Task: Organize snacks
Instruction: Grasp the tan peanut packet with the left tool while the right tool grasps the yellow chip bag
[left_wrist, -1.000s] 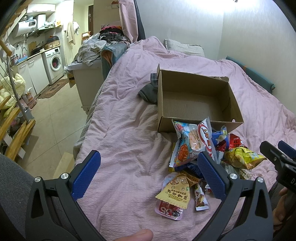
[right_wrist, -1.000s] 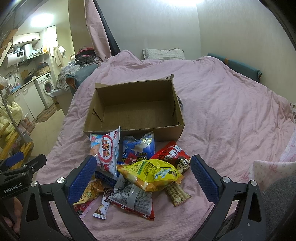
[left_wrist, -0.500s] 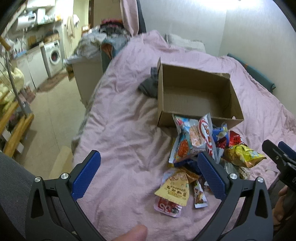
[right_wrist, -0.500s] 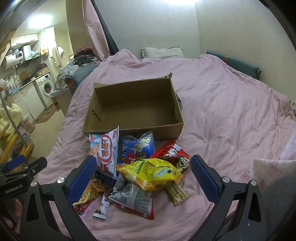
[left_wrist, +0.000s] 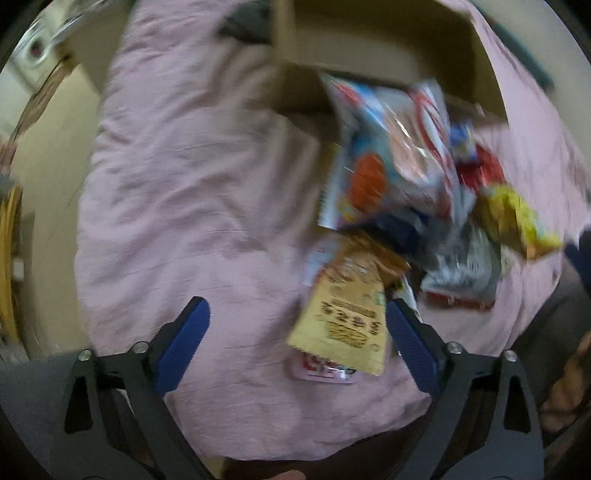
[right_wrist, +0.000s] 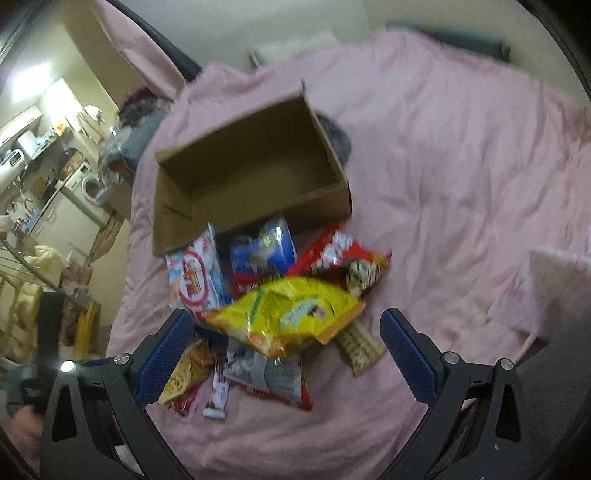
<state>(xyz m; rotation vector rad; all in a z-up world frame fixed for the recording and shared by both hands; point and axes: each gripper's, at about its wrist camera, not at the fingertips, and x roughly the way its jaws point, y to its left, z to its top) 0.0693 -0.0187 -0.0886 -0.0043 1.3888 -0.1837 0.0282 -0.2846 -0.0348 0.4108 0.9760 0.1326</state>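
Note:
A pile of snack packets lies on the pink bed in front of an open, empty cardboard box (right_wrist: 251, 173), which also shows in the left wrist view (left_wrist: 376, 48). A yellow chip bag (right_wrist: 291, 314) tops the pile, with a blue bag (right_wrist: 264, 251), a red bag (right_wrist: 340, 254) and a white-red bag (right_wrist: 195, 277) behind it. My right gripper (right_wrist: 286, 347) is open, low over the yellow bag. My left gripper (left_wrist: 297, 332) is open, its right finger beside a tan-yellow packet (left_wrist: 343, 321). Both views are blurred.
The pink quilt (right_wrist: 461, 155) spreads wide to the right of the box. The bed's left edge drops to a tiled floor (left_wrist: 48, 162). A washing machine (right_wrist: 88, 184) and kitchen clutter stand far left. A dark cloth (right_wrist: 338, 136) lies behind the box.
Both grippers have dropped and moved forward toward the snack pile, which looms larger. The right view has tilted. Both stay open and empty.

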